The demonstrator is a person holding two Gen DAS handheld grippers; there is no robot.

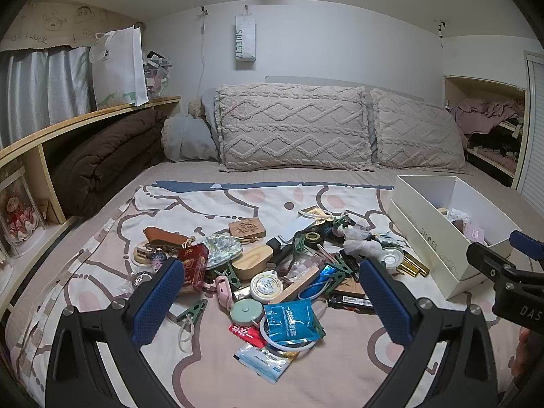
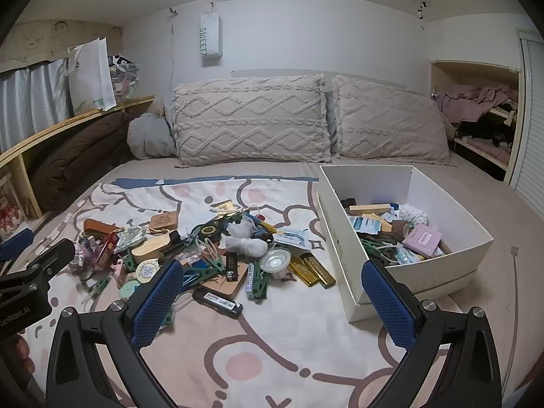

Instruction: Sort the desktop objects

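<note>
1. We're in a bedroom: a bed (image 1: 102, 306) under a cartoon-print sheet, two textured pillows (image 1: 292, 129) against the far wall.
2. The pile of small objects (image 1: 272, 265) sprawls mid-sheet (clips, sachets, lighters, tins, all tangled), with the white shoebox (image 2: 343, 258) to its right, already partly filled.
3. Left gripper (image 1: 272, 302) hangs directly over the pile's near edge, jaws spread wide, nothing between them.
4. Right gripper (image 2: 272, 306) is released too, empty, aimed between pile and box.
5. A blue sachet (image 1: 290, 319) lies just ahead of the left gripper, flat, glossy, crinkled, slightly skewed.
6. The left looks nearer to it; a black lighter (image 2: 217, 302), long axis slanting across, suits the right.
</note>
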